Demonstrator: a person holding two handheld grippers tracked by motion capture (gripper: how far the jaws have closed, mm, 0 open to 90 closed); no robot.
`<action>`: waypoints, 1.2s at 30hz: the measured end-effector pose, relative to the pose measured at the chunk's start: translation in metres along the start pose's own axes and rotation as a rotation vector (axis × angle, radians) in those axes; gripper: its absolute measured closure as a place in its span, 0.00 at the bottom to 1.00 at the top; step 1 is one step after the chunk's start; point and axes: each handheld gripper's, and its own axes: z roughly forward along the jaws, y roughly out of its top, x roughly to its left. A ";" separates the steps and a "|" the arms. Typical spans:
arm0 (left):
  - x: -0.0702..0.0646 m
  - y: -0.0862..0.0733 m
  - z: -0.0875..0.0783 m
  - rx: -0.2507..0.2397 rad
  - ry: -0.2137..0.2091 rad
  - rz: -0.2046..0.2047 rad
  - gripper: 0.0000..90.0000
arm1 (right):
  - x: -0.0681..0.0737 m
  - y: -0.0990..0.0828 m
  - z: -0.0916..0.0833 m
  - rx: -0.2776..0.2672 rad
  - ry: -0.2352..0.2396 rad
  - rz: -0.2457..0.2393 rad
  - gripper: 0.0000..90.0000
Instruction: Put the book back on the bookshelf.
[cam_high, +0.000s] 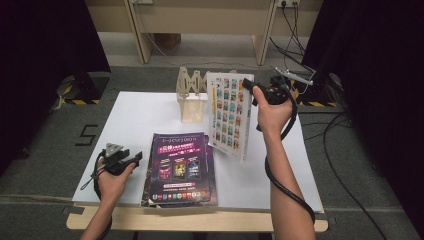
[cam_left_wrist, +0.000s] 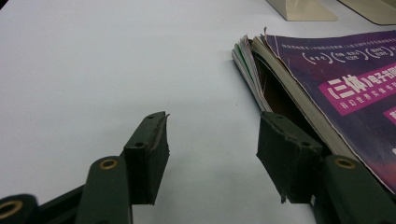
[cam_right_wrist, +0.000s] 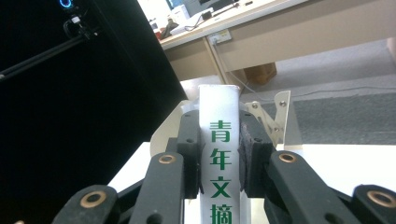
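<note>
While right hand-held gripper (cam_high: 252, 89) pinches spine of white book with colourful grid cover (cam_high: 230, 115), lifted beside slotted wooden rack (cam_high: 192, 97): step is shelving. Next: lower spine into slot. Left hand-held gripper (cam_left_wrist: 212, 140) spread, empty, near purple magazines (cam_high: 181, 167) on white desk (cam_high: 135, 120).

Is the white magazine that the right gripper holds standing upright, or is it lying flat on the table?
Upright. The right gripper clamps the white magazine by its spine, cover facing sideways, beside the wooden rack.

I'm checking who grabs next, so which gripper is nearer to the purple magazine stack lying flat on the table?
Left. The left gripper rests open beside the purple magazine stack, at its left edge. The right gripper is raised farther back, shut on the white book.
</note>
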 end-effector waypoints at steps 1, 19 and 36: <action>0.000 0.000 0.000 0.000 0.001 0.000 0.47 | 0.000 0.001 0.000 -0.002 -0.001 -0.004 0.83; 0.000 0.000 0.000 0.000 0.002 0.001 0.47 | -0.003 0.018 -0.011 -0.083 -0.074 -0.014 0.83; 0.000 0.000 0.000 -0.001 0.000 0.002 0.47 | 0.000 0.025 -0.009 -0.108 -0.102 -0.024 0.83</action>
